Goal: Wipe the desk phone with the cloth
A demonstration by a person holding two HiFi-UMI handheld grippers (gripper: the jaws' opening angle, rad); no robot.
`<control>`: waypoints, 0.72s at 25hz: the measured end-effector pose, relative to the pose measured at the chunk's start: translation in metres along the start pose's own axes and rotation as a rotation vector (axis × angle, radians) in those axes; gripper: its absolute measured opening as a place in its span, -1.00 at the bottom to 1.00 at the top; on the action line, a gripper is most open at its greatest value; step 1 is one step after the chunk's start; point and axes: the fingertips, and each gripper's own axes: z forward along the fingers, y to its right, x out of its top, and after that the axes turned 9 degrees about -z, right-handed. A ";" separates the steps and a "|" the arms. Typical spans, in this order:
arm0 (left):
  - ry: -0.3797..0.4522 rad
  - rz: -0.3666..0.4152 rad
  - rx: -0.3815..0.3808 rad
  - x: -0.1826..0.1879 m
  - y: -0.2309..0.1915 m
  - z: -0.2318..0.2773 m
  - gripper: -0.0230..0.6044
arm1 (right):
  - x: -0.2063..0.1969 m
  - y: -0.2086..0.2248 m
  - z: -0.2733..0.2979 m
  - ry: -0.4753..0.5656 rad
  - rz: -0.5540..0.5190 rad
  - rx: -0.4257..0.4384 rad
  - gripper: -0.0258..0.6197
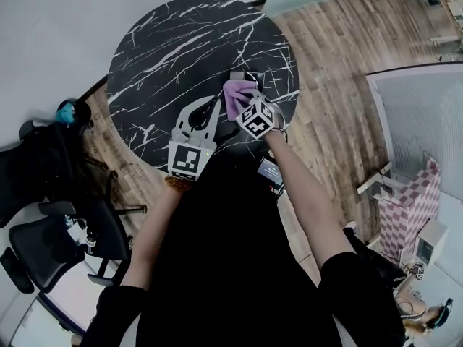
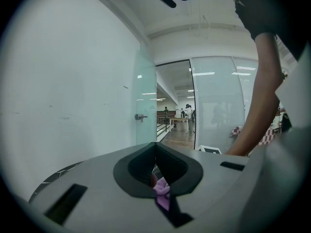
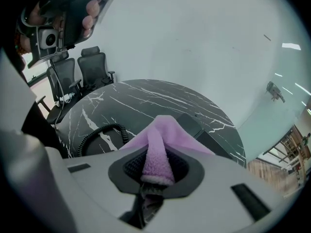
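Note:
A dark desk phone stands near the right edge of the round black marble table. A purple cloth lies over its near side. My right gripper is shut on that cloth. In the right gripper view the cloth runs out between the jaws over the phone, with the coiled cord to the left. My left gripper rests just left of the cloth, jaws together. In the left gripper view a bit of cloth shows through the slit under the left gripper.
Black office chairs and a dark bag with a teal object stand left of the table. Wooden floor lies to the right, with a glass partition and a pink checkered box.

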 end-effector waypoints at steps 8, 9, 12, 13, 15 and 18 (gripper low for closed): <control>-0.008 0.000 -0.003 -0.002 0.000 0.001 -0.88 | -0.004 -0.018 0.002 -0.004 0.009 0.008 -0.74; -0.009 0.001 -0.004 -0.003 0.000 0.001 -0.88 | -0.005 -0.021 0.002 -0.005 0.008 0.014 -0.74; -0.010 0.008 -0.006 -0.003 0.002 0.001 -0.88 | -0.007 -0.027 0.002 -0.006 0.006 0.020 -0.74; -0.010 0.011 -0.007 -0.003 0.003 0.002 -0.88 | -0.008 -0.029 0.002 -0.006 0.007 0.019 -0.74; -0.012 0.012 -0.007 -0.003 0.003 0.002 -0.88 | -0.008 -0.032 0.002 -0.006 0.011 0.018 -0.74; -0.013 0.013 -0.005 -0.002 0.003 0.001 -0.89 | -0.009 -0.036 0.002 -0.003 0.020 0.025 -0.74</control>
